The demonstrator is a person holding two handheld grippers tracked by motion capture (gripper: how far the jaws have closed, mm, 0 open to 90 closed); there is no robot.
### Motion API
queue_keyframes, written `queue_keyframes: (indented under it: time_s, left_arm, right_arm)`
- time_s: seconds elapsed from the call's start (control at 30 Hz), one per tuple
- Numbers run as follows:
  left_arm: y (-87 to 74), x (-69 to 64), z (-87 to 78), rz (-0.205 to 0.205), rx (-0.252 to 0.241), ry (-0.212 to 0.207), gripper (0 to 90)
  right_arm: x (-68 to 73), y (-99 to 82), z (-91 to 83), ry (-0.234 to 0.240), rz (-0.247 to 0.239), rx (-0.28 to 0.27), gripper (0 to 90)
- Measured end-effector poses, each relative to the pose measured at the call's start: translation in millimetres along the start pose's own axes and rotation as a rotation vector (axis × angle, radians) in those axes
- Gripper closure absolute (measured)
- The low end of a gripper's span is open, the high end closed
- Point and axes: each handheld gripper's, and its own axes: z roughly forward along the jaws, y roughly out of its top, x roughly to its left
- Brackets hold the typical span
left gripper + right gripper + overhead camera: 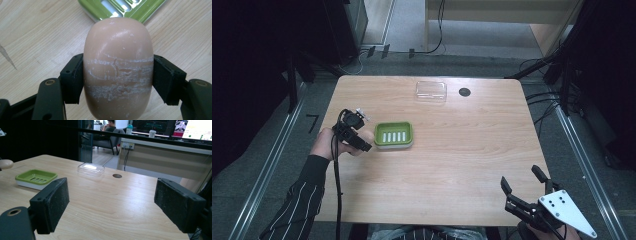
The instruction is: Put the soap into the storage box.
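My left gripper (363, 141) is shut on a peach-coloured bar of soap (368, 135), just left of the green soap dish (378, 134). In the left gripper view both black pads press the soap's (117, 70) sides, which are scored with white scratches, and a corner of the dish (95, 10) lies just beyond it. The dish has a slotted floor and holds nothing. My right gripper (521, 178) stands open at the table's near right corner, with its jaws wide apart over bare wood (112, 205). From there the dish (25, 178) and the soap (5, 163) show at far left.
A clear plastic lid (431, 91) lies near the table's far edge, with a round black cable hole (464, 91) to its right. Both also appear in the right gripper view: the lid (90, 168) and the hole (117, 175). Cables run over the floor around the table.
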Motion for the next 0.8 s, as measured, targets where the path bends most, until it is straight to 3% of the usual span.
queue_keyframes:
  time_s: [0.8]
  left_arm:
    - [24.6, -4.9, -6.9, 0.086, -0.033, -0.021, 33.8]
  right_arm:
    - [-0.1, -0.1, -0.1, -0.002, 0.003, 0.002, 13.2]
